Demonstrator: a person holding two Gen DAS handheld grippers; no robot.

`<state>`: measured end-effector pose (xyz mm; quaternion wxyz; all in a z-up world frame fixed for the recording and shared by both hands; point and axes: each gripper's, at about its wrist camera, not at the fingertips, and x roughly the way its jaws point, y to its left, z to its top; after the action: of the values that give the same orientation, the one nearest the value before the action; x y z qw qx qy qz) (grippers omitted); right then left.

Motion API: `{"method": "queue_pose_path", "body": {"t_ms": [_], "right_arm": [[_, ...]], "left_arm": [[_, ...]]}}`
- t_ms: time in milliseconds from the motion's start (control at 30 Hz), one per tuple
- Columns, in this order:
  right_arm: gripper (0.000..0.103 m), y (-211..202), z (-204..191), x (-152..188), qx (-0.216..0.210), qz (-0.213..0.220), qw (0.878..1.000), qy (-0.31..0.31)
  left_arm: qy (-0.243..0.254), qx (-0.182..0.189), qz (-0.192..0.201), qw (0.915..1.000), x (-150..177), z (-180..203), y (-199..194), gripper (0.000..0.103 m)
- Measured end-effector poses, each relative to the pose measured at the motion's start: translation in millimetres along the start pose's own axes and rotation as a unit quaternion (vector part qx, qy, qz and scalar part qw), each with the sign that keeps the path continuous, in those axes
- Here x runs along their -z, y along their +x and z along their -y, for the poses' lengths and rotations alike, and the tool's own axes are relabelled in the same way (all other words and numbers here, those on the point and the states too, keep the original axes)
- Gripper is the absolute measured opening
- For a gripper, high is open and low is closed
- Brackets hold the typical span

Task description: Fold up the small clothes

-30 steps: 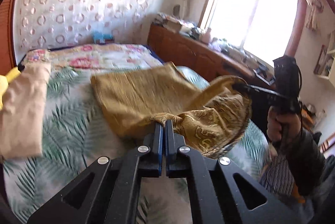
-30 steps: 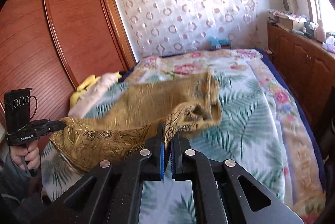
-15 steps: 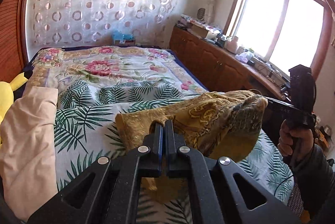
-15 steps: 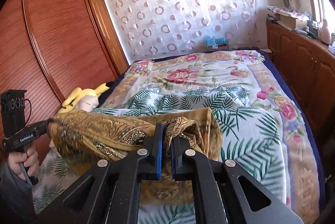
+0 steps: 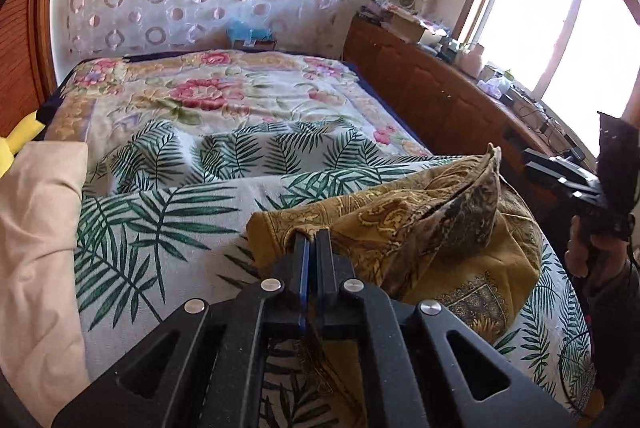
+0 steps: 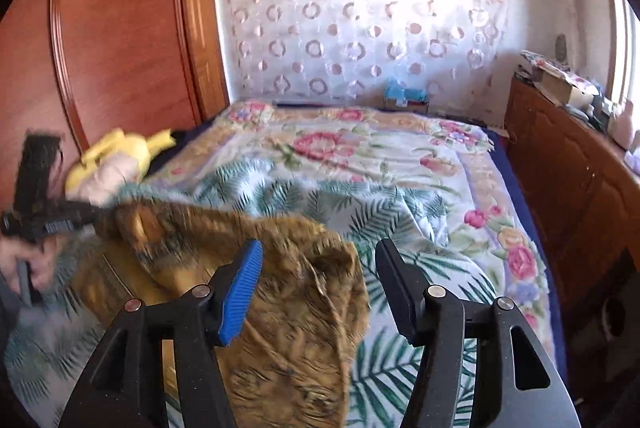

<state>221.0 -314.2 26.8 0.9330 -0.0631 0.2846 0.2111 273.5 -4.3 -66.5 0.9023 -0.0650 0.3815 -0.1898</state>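
A mustard-gold patterned garment (image 5: pixel 420 228) lies bunched near the front of the bed. My left gripper (image 5: pixel 313 240) is shut on its left corner, the cloth pinched between the pads. In the right wrist view the same garment (image 6: pixel 288 292) looks blurred and sags below my right gripper (image 6: pixel 318 260), whose jaws are opening; the cloth hangs loose between them with the pads off it. The right gripper (image 5: pixel 560 176) also shows at the right edge of the left wrist view, and the left gripper (image 6: pixel 92 218) at the left of the right wrist view.
The bed (image 5: pixel 224 132) has a leaf and flower print cover. A beige cloth (image 5: pixel 36 228) and a yellow plush toy (image 6: pixel 116 152) lie along its left side. A wooden wardrobe (image 6: pixel 120 40) stands left, and a cluttered wooden cabinet (image 5: pixel 448 88) runs under the window.
The garment was stretched out between both grippers and has been drawn toward the front of the bed. My right gripper has let go of its corner and now stands wide; the cloth sags.
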Motion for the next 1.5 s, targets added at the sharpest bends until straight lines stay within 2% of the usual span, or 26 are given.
{"method": "queue_pose_path", "body": {"t_ms": [133, 200, 233, 267, 300, 333, 367, 400, 500, 533, 600, 767, 833, 867, 900, 967, 1100, 1333, 1500], "right_arm": [[0.061, 22, -4, 9, 0.006, -0.045, 0.999, -0.004], [0.059, 28, -6, 7, -0.007, -0.052, 0.999, 0.001], [0.055, 29, -7, 6, -0.017, -0.052, 0.998, 0.004], [0.046, 29, -9, 4, -0.027, -0.054, 0.998, 0.007], [0.037, 30, -11, 3, -0.033, -0.054, 0.998, 0.009], [0.029, 29, -12, 2, -0.036, -0.054, 0.998, 0.007], [0.008, 30, -12, 0, -0.037, -0.054, 0.998, 0.003], [0.004, 28, -15, 0, -0.035, -0.052, 0.998, -0.001], [0.001, 19, -4, 0, -0.003, -0.028, 0.999, 0.016], [0.001, 17, -1, -1, 0.014, -0.029, 0.999, 0.028], [0.001, 17, 2, 2, 0.020, -0.034, 0.998, 0.045], [0.001, 14, -13, 0, 0.039, -0.041, 0.998, 0.028], [0.008, 10, -15, -4, 0.039, -0.039, 0.998, 0.032], [0.021, 7, -17, -5, 0.037, -0.042, 0.998, 0.032], [0.041, 6, -18, -4, 0.035, -0.044, 0.998, 0.030], [0.063, 5, -16, -2, 0.037, -0.038, 0.998, 0.031], [0.064, -2, -19, 6, 0.032, -0.048, 0.998, 0.034], [0.064, 22, -8, 8, 0.003, -0.096, 0.993, 0.068], [0.064, 29, -2, -2, -0.016, -0.099, 0.991, 0.083]], "left_arm": [[0.009, 0.001, 0.000, 1.0000, -1, 1, -3, 0.010], [0.017, 0.002, 0.006, 0.9998, -3, 3, -5, 0.019], [0.022, 0.002, 0.012, 0.9997, -3, 5, -9, 0.033], [0.023, -0.002, 0.019, 0.9995, -3, 5, -12, 0.045], [0.023, -0.004, 0.026, 0.9994, -5, 4, -15, 0.051], [0.022, -0.005, 0.030, 0.9993, -5, 3, -18, 0.062], [0.021, -0.008, 0.033, 0.9992, -6, 2, -20, 0.072], [0.020, -0.010, 0.035, 0.9991, -7, -1, -21, 0.076], [0.016, -0.012, 0.044, 0.9988, -8, -5, -27, 0.079], [0.015, -0.012, 0.046, 0.9988, -9, -5, -29, 0.079], [0.014, -0.015, 0.049, 0.9986, -9, -6, -30, 0.079], [0.026, -0.049, 0.012, 0.9984, -9, -4, -11, 0.079], [0.028, -0.055, 0.000, 0.9981, -9, -5, -3, 0.079], [0.027, -0.058, -0.008, 0.9980, -9, -6, 1, 0.079], [0.025, -0.059, -0.013, 0.9978, -9, -8, 5, 0.079], [0.025, -0.063, -0.021, 0.9975, -10, -10, 12, 0.079], [0.025, -0.062, -0.034, 0.9972, -13, -12, 26, 0.079], [0.014, -0.052, -0.056, 0.9970, -8, -15, 40, 0.079], [0.011, -0.037, -0.056, 0.9977, -4, -14, 42, 0.079]]}}
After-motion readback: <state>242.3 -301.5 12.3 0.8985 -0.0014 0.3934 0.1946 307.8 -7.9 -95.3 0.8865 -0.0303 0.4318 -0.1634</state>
